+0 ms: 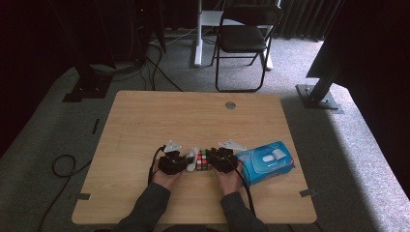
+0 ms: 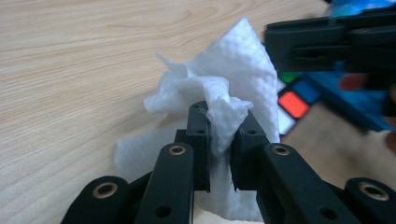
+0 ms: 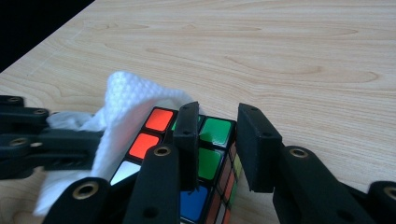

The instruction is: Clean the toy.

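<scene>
Left gripper view: the left gripper (image 2: 219, 140) is seen clenched on a bunched white wipe (image 2: 224, 88), the fold pinched between its pads, with the puzzle cube (image 2: 294, 103) at 3 o'clock behind the wipe. In the right gripper view, the right gripper (image 3: 219, 140) is seen grasping one corner of the cube (image 3: 205, 158), one jaw lying across its top face and the other down its side, while the wipe (image 3: 123, 107) is draped against the cube's 9 o'clock edge. In the high view, the cube (image 1: 203, 160) sits near the table's (image 1: 145, 116) 6 o'clock edge, the blue wipe pack (image 1: 265, 162) at its 3 o'clock. Risks are judged as follows: the corner hold is shallow, so wiping pressure could twist the cube free; the thin pinch could slip off the wipe; the two grippers could collide.
</scene>
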